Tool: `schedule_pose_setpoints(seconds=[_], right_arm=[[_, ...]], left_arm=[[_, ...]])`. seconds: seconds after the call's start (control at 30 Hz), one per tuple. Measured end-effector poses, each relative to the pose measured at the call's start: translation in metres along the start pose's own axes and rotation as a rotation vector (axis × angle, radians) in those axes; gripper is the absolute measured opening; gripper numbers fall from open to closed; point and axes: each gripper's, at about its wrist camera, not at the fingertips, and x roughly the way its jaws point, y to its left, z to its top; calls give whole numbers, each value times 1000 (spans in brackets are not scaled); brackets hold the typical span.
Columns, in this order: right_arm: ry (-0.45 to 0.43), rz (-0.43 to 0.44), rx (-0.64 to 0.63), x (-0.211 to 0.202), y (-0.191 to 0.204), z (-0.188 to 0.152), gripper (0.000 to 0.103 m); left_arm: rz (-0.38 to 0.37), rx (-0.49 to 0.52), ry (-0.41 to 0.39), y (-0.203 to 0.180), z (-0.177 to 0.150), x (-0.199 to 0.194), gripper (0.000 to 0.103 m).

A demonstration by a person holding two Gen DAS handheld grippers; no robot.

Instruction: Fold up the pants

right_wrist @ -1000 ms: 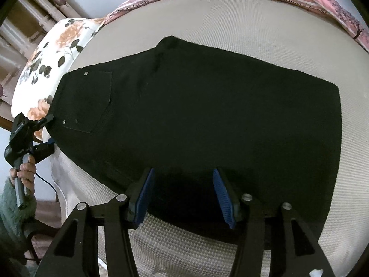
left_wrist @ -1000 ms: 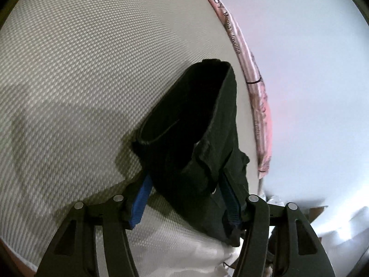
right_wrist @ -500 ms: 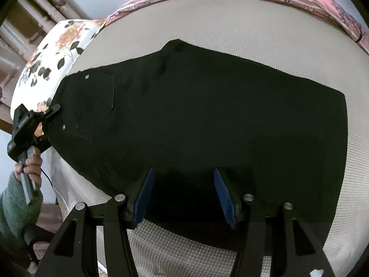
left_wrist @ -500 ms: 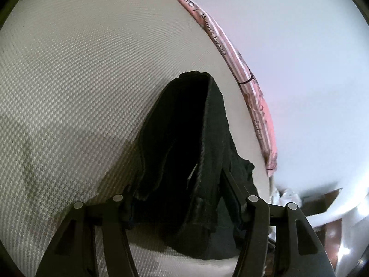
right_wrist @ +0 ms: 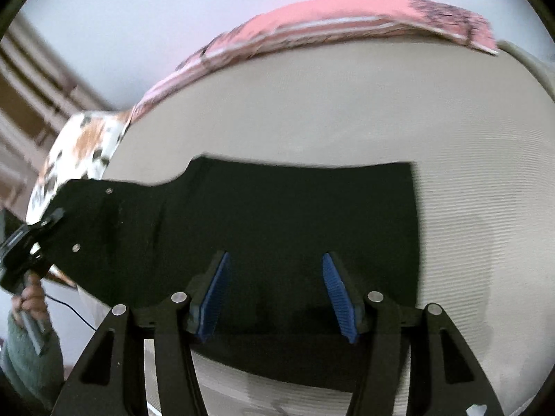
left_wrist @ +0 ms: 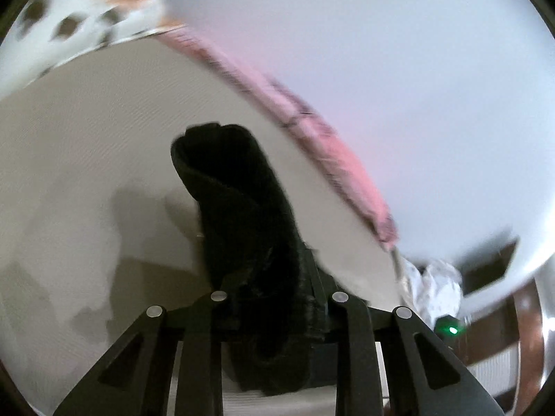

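The black pants (right_wrist: 277, 228) lie spread across the beige mattress (right_wrist: 347, 111), waist end at the left. My left gripper (left_wrist: 274, 298) is shut on the waist end of the pants (left_wrist: 239, 208) and lifts it off the bed; it also shows at the left of the right wrist view (right_wrist: 38, 232). My right gripper (right_wrist: 277, 287) is open, its blue pads (right_wrist: 218, 291) standing over the near edge of the pants, holding nothing.
A pink striped blanket (right_wrist: 312, 31) lines the far edge of the bed against a white wall. A floral pillow (right_wrist: 76, 152) lies at the head end. A crumpled white bag (left_wrist: 437, 284) and dark furniture stand beyond the bed's foot.
My left gripper has raised the waist end higher and swung it, so the cloth hangs bunched. My right gripper has tilted up and stays open over the pants.
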Motion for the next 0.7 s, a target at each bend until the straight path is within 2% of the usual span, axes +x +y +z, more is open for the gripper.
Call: schedule_pose_setpoints(seconds=[0.17,0.27,0.37,0.53,0.63,0.7], right_arm=[[-63,5,55,-27,-32,4,54],[-93,9,99,-40,-53,3,54],[-99,16,135,-49,-74,0,55],[-80,46,161,-51,-99,-4,55],[-68,56,171,-46,-108,-3,55],[-64,64,175,-44,-112,-3,55]], left_arm=[[-140,129,70,-92,-8,39,24],[-177,200,155,-138,-22,79,24],[-178,259,251,-174,-43,125,24],[-136,361,405,-211,-92,192,24],[-50,455,471,-217,-128,226,24],[-2,491,493,-215,-140,241,25]])
